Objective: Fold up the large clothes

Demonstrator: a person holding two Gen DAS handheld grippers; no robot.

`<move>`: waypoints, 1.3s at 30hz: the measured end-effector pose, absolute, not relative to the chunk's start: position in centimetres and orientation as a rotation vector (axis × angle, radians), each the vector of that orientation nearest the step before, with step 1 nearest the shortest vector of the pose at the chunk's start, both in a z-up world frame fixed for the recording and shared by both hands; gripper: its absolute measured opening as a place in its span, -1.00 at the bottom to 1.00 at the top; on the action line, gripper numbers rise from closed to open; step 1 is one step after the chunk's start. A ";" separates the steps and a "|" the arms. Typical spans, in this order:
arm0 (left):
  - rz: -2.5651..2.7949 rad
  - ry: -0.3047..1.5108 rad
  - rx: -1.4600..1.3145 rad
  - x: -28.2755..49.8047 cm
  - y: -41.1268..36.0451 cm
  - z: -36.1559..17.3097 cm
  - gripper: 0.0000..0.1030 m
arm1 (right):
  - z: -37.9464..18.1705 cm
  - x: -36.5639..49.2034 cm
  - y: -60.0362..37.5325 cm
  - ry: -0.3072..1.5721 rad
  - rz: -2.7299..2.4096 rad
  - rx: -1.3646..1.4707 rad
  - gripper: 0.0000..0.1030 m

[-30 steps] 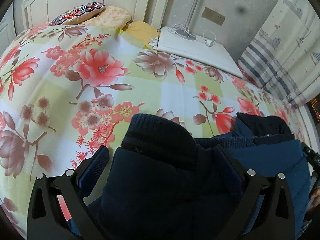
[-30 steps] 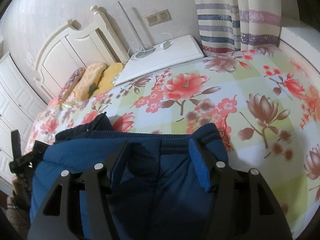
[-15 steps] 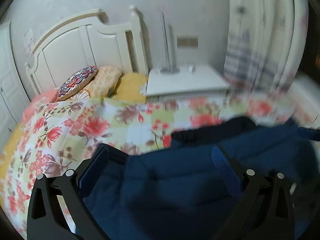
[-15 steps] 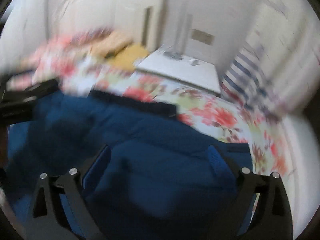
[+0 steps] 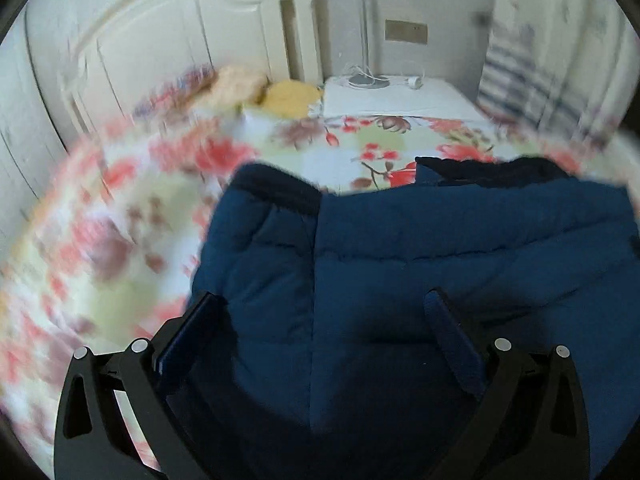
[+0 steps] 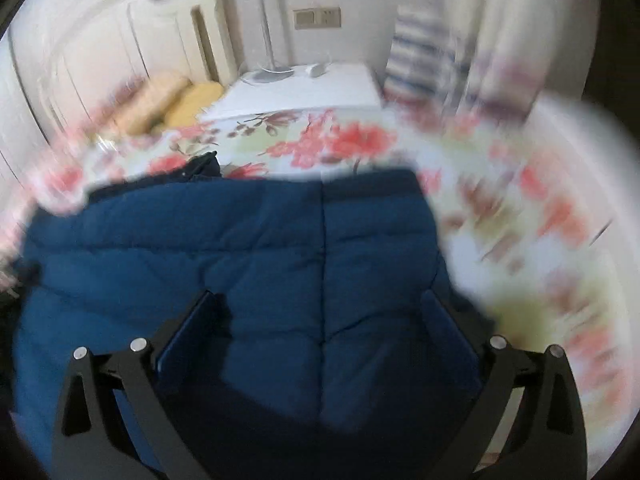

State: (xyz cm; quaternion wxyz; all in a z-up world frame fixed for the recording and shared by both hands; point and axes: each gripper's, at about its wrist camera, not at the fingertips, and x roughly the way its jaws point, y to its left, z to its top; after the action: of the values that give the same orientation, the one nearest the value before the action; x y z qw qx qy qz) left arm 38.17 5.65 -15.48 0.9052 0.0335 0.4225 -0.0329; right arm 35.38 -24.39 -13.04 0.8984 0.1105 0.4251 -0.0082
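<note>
A dark blue quilted jacket (image 5: pixel 400 248) lies on the flowered bed (image 5: pixel 120 240), its darker ribbed cuff and collar toward the headboard. My left gripper (image 5: pixel 320 298) hovers over the jacket's left part, open, its fingers wide apart and pressing on nothing. In the right wrist view the same jacket (image 6: pixel 240 240) fills the lower middle. My right gripper (image 6: pixel 319 297) is above it with its jaws opening wide. The padded cloth lies beneath the gap and the pads do not pinch it. Both views are smeared by motion.
A white nightstand (image 5: pixel 392 98) with a lamp base and cable stands behind the bed, beside yellow pillows (image 5: pixel 288 96) and a white headboard (image 5: pixel 160 40). A striped curtain (image 6: pixel 424 48) hangs at the right. Flowered sheet (image 6: pixel 520 208) lies bare to the jacket's right.
Both grippers have drawn back and up from the jacket, so more of it shows. The right jaws have spread wider. The dark cuff lies farther from the left fingers.
</note>
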 end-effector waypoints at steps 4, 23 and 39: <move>-0.027 0.872 0.133 38.5 4.4 -16.1 0.91 | -13.4 35.5 -23.9 0.869 -0.029 0.201 0.96; -0.079 0.854 0.032 35.4 4.1 -13.5 0.91 | -9.5 31.7 -20.7 0.790 -0.046 0.154 0.95; -0.131 0.768 0.160 30.5 0.2 -14.6 0.91 | -11.2 28.0 -13.7 0.785 0.000 -0.118 0.95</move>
State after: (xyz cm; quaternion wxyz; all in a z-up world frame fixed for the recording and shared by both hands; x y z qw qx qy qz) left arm 30.53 0.21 -14.64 0.9219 0.0780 0.3740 -0.0638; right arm 27.96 -13.71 -11.18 0.9222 -0.0575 0.3824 0.0000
